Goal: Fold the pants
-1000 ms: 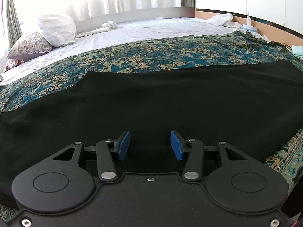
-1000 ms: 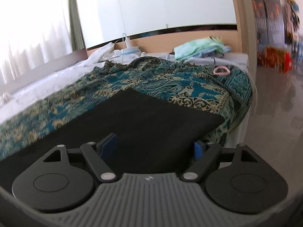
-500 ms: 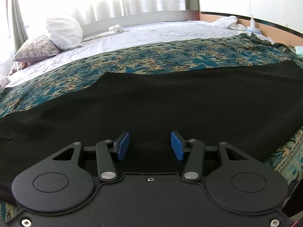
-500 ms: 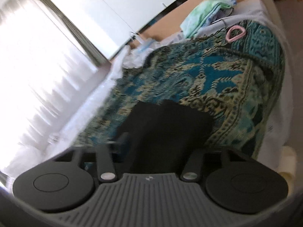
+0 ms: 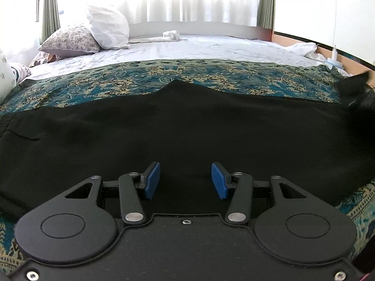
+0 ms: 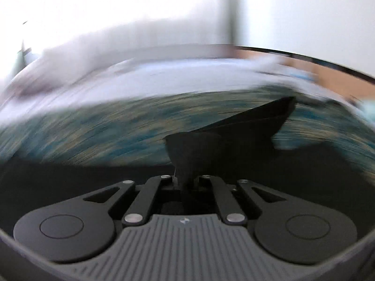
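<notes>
Black pants lie spread flat across the patterned teal bedspread. My left gripper is open and empty, low over the near edge of the pants, its blue pads apart. My right gripper is shut on a lifted end of the black pants, which rises as a pointed flap above the bed. The right wrist view is motion blurred. At the far right of the left wrist view, a raised bit of the pants shows.
White sheet covers the far half of the bed. A floral pillow and a white pillow sit at the far left. A rolled white cloth lies near the headboard. An orange wall edge runs along the right.
My right gripper closed on the pants' end, lifted it and swung left fast, blurring its view. My left gripper stayed open and turned left over the pants.
</notes>
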Demonstrator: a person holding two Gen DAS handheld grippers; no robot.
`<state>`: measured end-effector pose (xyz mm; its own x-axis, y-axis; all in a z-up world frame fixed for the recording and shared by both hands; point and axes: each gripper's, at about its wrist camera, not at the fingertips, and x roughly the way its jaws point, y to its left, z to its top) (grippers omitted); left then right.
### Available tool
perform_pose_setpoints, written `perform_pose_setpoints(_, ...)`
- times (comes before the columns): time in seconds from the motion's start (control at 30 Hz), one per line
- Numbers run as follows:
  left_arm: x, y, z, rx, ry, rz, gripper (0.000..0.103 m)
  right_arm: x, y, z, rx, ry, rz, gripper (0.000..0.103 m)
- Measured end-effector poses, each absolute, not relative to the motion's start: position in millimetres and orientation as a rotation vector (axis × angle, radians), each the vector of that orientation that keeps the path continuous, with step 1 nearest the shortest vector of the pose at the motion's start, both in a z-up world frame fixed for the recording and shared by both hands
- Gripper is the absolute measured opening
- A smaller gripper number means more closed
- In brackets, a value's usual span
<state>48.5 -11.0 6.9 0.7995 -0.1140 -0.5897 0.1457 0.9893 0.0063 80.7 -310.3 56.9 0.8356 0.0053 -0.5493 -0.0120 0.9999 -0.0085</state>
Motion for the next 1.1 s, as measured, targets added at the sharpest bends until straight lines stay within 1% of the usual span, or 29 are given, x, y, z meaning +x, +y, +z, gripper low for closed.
perform_pose_setpoints(0.07, 47.4, -8.4, 6.4, 0.047, 0.626, -0.143, 0.048, 71.6, -264.4, 44.6, -0.063, 0.614, 0.143, 0.005)
perform_pose_setpoints(0.17, 45.5, -4.7, 5.1, 0.034, 0.619, -0.148, 0.048, 61.5, -232.0, 32.9, -0.082, 0.649, 0.213, 0.007)
perform_pose_setpoints(0.2, 44.5, -4.9, 4.3, 0.032, 0.615, -0.149, 0.048, 57.9, -227.6, 31.8, -0.098, 0.633, 0.206, 0.009)
perform_pose_setpoints(0.27, 43.0, -5.5, 2.7, 0.034, 0.605, -0.149, 0.048, 56.3, -230.7, 34.5, -0.108, 0.630, 0.196, 0.011)
perform_pose_setpoints(0.47, 42.3, -8.4, 6.9, 0.008, 0.607, -0.161, 0.048, 50.3, -257.1, 41.1, -0.021, 0.647, 0.161, 0.015)
perform_pose_setpoints(0.5, 42.5, -8.6, 9.4, -0.006, 0.606, -0.174, 0.048, 47.0, -261.8, 42.3, -0.002, 0.644, 0.169, 0.022)
perform_pose_setpoints(0.53, 42.9, -9.7, 11.9, -0.015, 0.603, -0.186, 0.048, 45.8, -266.4, 42.1, 0.015, 0.639, 0.187, 0.026)
perform_pose_setpoints(0.57, 43.4, -11.5, 15.0, -0.021, 0.597, -0.198, 0.047, 43.3, -270.5, 42.4, 0.035, 0.642, 0.228, 0.034)
perform_pose_setpoints(0.6, 44.0, -14.4, 19.0, -0.023, 0.587, -0.211, 0.047, 42.0, -272.9, 42.5, 0.049, 0.646, 0.262, 0.049)
perform_pose_setpoints(0.63, 44.6, -17.2, 22.9, -0.022, 0.576, -0.222, 0.047, 37.7, -276.4, 44.0, 0.067, 0.639, 0.295, 0.059)
perform_pose_setpoints(0.73, 47.2, -32.2, 36.3, -0.013, 0.544, -0.281, 0.047, 28.1, -281.1, 48.1, 0.074, 0.631, 0.371, 0.078)
perform_pose_setpoints(0.83, 57.1, -53.3, 46.5, -0.014, 0.542, -0.380, 0.047, 12.0, -285.7, 52.9, 0.047, 0.617, 0.420, 0.086)
perform_pose_setpoints(0.9, 66.3, -70.2, 50.8, -0.006, 0.545, -0.443, 0.047, 0.8, -292.9, 55.7, 0.042, 0.595, 0.413, 0.088)
perform_pose_setpoints(0.97, 76.4, -92.0, 52.9, 0.010, 0.559, -0.518, 0.047, -8.4, -305.6, 59.2, 0.067, 0.571, 0.380, 0.088)
perform_pose_setpoints(1.0, 80.5, -102.1, 52.8, 0.017, 0.569, -0.552, 0.044, -12.4, -312.4, 60.6, 0.083, 0.556, 0.348, 0.088)
perform_pose_setpoints(1.07, 90.7, -126.0, 49.7, 0.036, 0.631, -0.640, 0.027, -15.7, -324.8, 61.8, 0.100, 0.536, 0.274, 0.088)
perform_pose_setpoints(1.1, 95.7, -138.3, 46.7, 0.048, 0.674, -0.686, 0.016, -16.3, -329.7, 60.9, 0.099, 0.529, 0.228, 0.083)
